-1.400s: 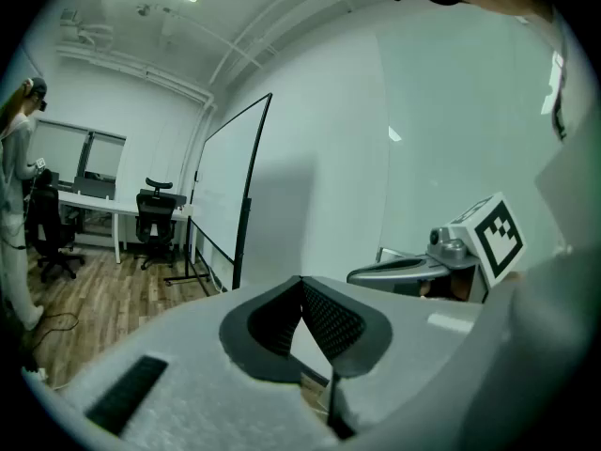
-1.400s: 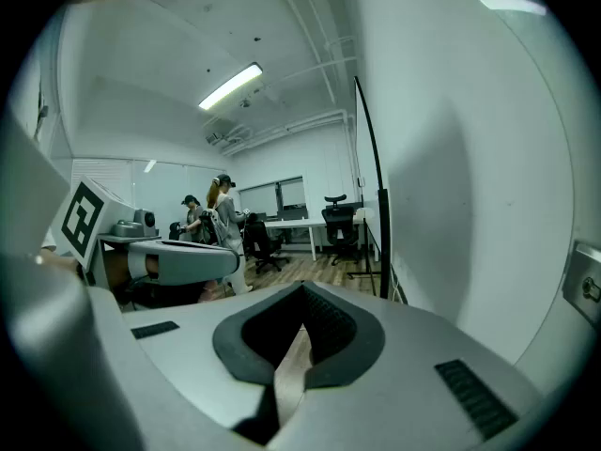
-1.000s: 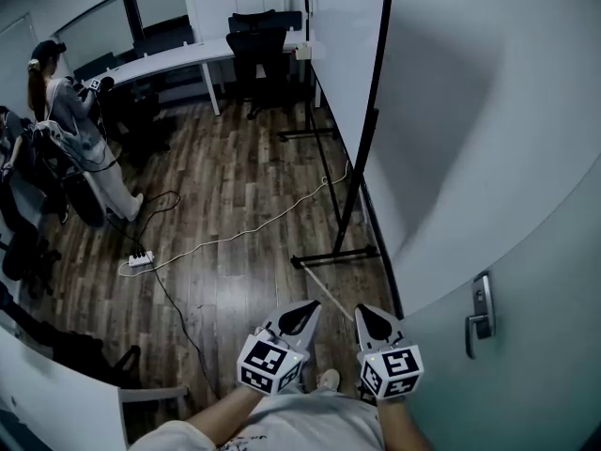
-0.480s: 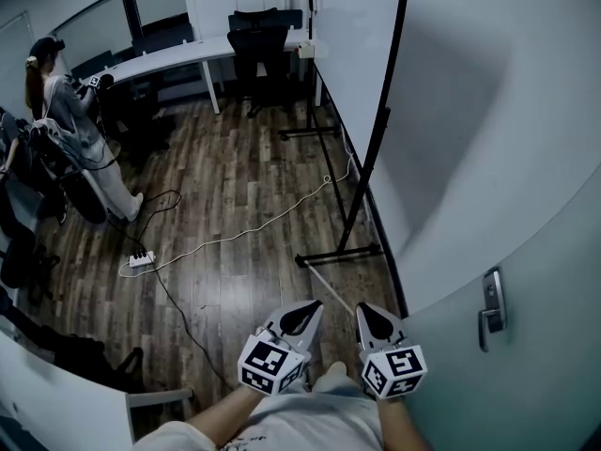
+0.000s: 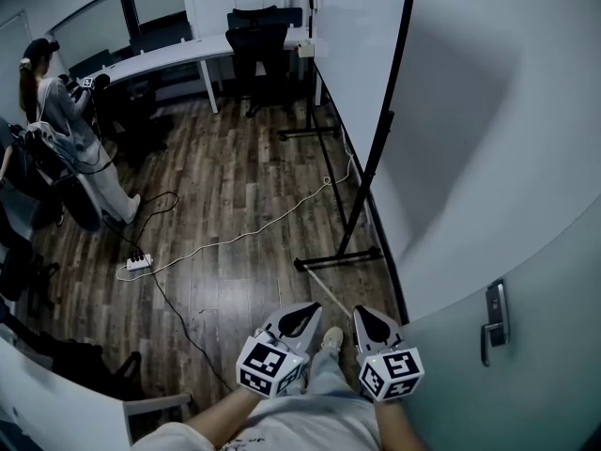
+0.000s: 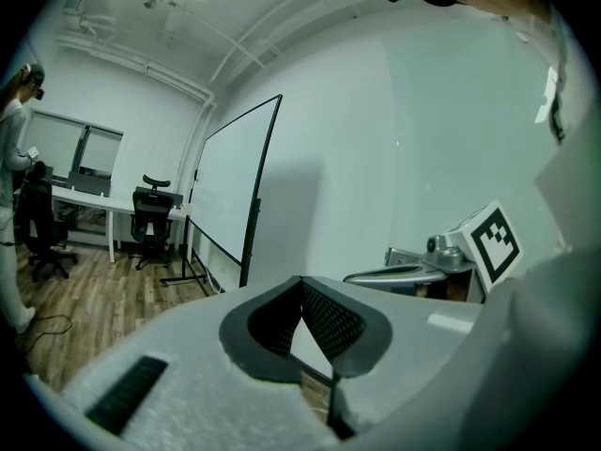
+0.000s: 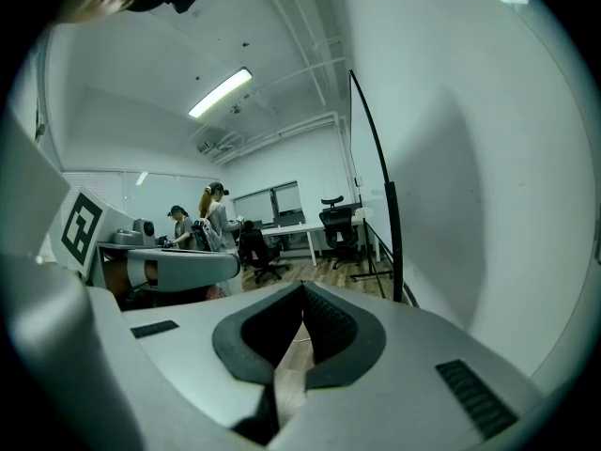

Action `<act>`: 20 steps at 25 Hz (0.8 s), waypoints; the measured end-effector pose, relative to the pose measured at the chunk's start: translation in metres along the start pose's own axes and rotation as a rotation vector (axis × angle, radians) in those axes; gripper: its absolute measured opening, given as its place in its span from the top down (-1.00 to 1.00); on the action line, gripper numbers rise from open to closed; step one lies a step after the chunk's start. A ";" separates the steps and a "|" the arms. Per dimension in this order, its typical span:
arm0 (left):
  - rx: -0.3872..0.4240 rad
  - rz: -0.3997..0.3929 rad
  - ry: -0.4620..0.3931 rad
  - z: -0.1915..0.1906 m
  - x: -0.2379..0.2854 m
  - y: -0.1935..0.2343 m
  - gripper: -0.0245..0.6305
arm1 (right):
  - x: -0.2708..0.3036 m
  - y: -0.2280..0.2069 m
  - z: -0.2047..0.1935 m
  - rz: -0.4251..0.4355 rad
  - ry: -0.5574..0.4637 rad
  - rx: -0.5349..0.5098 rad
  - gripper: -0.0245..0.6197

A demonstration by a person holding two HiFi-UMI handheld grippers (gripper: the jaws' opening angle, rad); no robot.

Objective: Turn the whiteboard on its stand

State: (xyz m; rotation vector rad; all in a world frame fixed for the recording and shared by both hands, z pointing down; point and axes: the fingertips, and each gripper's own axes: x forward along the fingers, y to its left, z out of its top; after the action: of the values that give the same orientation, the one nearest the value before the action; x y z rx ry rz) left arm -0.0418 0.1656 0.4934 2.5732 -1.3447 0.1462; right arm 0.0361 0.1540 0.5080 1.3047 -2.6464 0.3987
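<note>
Whiteboard, a tall white panel in a thin black frame, stands on its black metal stand close along the plain pale wall on the room's right side. The head view sees it nearly edge-on, well ahead of both grippers. Two black foot bars of the stand rest on the floor, one near and one far.

The room is an office with a dark wood-plank floor. At far left a person in a light top stands by the long white desk; the right gripper view shows two people there. In the left gripper view two black office chairs sit at that desk. On the floor lie one white power strip, one white cable running from it toward the stand, and one black cable. At the near right is a pale door with one metal lever handle.

The left gripper is held low and just left of its twin. In its own view its dark ribbed pads are clenched together at the tip with nothing between them. The right gripper, just beside it, is clenched the same way, its pads meeting at the tip and empty. Each gripper carries one white cube with black square markers.
</note>
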 end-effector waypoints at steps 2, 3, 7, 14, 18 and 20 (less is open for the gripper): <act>-0.007 -0.006 0.002 0.003 0.014 0.004 0.89 | 0.010 -0.010 0.003 -0.003 -0.002 -0.006 0.90; -0.006 -0.011 0.005 0.004 0.022 0.006 0.89 | 0.015 -0.016 0.006 -0.005 -0.004 -0.010 0.90; 0.004 -0.025 0.011 0.012 0.062 0.019 0.89 | 0.042 -0.049 0.020 -0.012 -0.014 -0.022 0.90; 0.030 0.001 -0.017 0.047 0.132 0.056 0.89 | 0.095 -0.110 0.059 -0.009 -0.033 -0.051 0.90; 0.042 0.009 -0.017 0.060 0.167 0.067 0.89 | 0.119 -0.140 0.078 0.000 -0.043 -0.056 0.90; 0.039 0.021 -0.012 0.064 0.180 0.072 0.89 | 0.128 -0.151 0.083 0.011 -0.042 -0.056 0.90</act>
State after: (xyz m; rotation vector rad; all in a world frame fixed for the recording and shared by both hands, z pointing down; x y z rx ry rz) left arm 0.0010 -0.0337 0.4784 2.5968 -1.3869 0.1633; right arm 0.0764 -0.0553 0.4876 1.2961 -2.6802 0.2994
